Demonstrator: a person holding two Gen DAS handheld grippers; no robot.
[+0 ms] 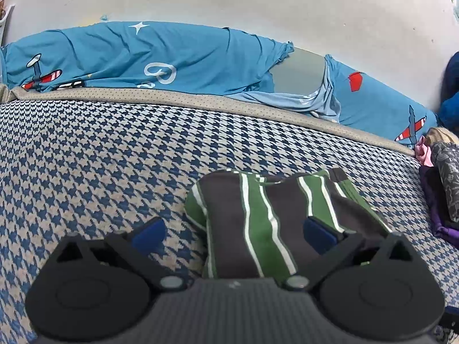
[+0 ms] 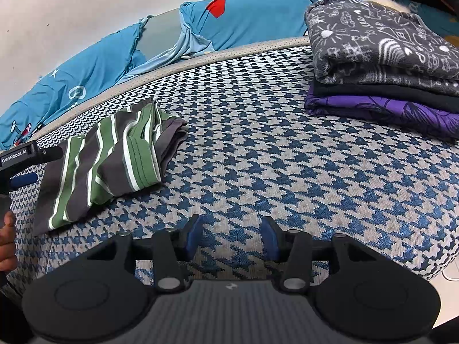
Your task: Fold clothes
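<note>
On the houndstooth-patterned bed [image 2: 258,149], towards its left half, we see a small striped garment [image 2: 106,160], grey and green with thin white lines, already folded into a rough, loose packet. We judge it to be light, soft knit cloth: it will drape and sag when lifted, and its layers may slide apart if pinched at one corner alone. The hemmed green edge facing the middle of the bed looks thicker and firmer, so we would take hold there, or pinch through all the layers along a folded side, and keep the packet low and supported.

Our left gripper [image 1: 235,230] hovers just over the near end of the garment, its blue fingers [image 1: 150,233] spread wide apart and holding nothing; one finger sits above the cloth, the other above bare bed. We cannot tell whether that finger touches the fabric.

Our right gripper [image 2: 232,236] hangs over bare bed, well apart from the garment, its fingers also apart and empty.

Farther right, a stack of folded clothes [image 2: 381,66] rests on the bed, a grey doodle-print piece on top, black and purple beneath. Behind the bed, blue aeroplane-print bedding [image 1: 149,57] lies against a pale wall [image 1: 229,0].
</note>
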